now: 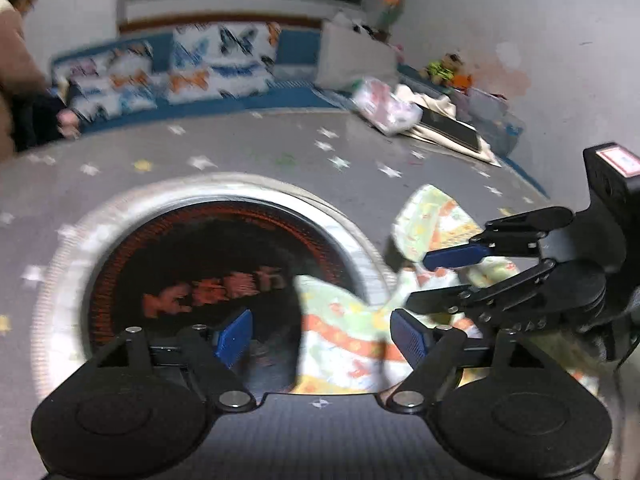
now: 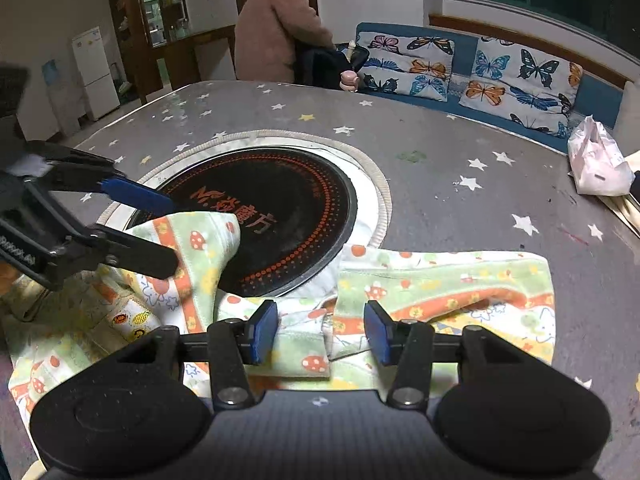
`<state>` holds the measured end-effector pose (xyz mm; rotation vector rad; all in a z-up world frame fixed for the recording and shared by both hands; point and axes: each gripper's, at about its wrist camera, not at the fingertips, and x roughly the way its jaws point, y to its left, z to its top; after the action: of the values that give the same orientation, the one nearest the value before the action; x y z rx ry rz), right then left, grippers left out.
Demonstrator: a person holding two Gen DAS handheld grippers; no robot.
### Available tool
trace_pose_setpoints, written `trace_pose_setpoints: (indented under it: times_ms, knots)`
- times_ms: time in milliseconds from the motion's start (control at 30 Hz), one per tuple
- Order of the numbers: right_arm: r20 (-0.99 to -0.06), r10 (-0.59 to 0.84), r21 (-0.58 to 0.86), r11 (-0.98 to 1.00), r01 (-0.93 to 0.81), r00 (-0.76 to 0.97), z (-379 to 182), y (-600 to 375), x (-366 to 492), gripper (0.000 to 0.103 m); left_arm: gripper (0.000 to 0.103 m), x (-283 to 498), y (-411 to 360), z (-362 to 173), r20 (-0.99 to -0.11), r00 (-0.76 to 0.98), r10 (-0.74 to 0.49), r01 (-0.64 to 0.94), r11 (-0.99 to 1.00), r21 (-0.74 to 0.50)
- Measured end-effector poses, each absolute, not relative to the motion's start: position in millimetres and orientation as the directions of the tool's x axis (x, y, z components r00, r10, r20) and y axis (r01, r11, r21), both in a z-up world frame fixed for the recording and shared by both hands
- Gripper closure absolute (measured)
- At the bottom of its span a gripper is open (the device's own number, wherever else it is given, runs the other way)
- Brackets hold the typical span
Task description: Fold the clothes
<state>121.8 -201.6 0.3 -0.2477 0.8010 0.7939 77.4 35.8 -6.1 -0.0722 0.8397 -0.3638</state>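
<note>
A green and orange printed garment (image 2: 440,284) lay spread on the grey star-patterned counter (image 2: 440,168), its upper edge lapping over the rim of the round black cooktop (image 2: 280,208) set into the counter. The right tongs (image 2: 320,334) hovered just above the middle of the garment with the blue pads (image 2: 264,330) apart and pressing on nothing, cloth showing in the gap between them. The left tongs (image 2: 168,232) stood open at the garment's left side, where a corner of cloth was raised and draped over the cooktop edge beside the lower finger; no pad clamped it. In the left wrist view the left tongs (image 1: 320,338) gaped wide above the garment (image 1: 344,344). A white plastic bag (image 2: 596,164) sat at the far right of the counter, its contents hidden. A person (image 2: 276,24) in a brown coat stood beyond the counter by a sofa with butterfly cushions (image 2: 520,80)
</note>
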Motion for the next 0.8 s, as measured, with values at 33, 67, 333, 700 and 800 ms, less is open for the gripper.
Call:
trace_pose_setpoints:
  times_ms: [33, 67, 333, 700, 800]
  knots:
    - [-0.72, 0.544, 0.094, 0.692, -0.716, 0.43, 1, -202, 122, 0.054, 0.028, 82, 34, -10, -0.718, 0.59, -0.369, 0.3, 0.926, -0.229]
    - [-0.717, 0.551, 0.108, 0.693, -0.713, 0.427, 3, -204, 123, 0.054, 0.045, 86, 32, -13, -0.722, 0.569, -0.395, 0.313, 0.915, -0.254]
    - [-0.658, 0.573, 0.186, 0.752, -0.632, 0.488, 26, -242, 139, 0.052, 0.095, 98, 43, 5, -0.624, 0.736, -0.262, 0.239, 0.963, -0.122]
    - [-0.677, 0.512, 0.192, 0.816, -0.546, 0.528, 10, -257, 168, 0.052, 0.091, 135, 68, -23, -0.64, 0.768, -0.01, 0.002, 1.0, -0.013]
    - [-0.692, 0.489, 0.166, 0.824, -0.541, 0.532, 4, -249, 177, 0.052, 0.091, 145, 64, -19, -0.612, 0.791, 0.012, 0.014, 0.999, 0.037]
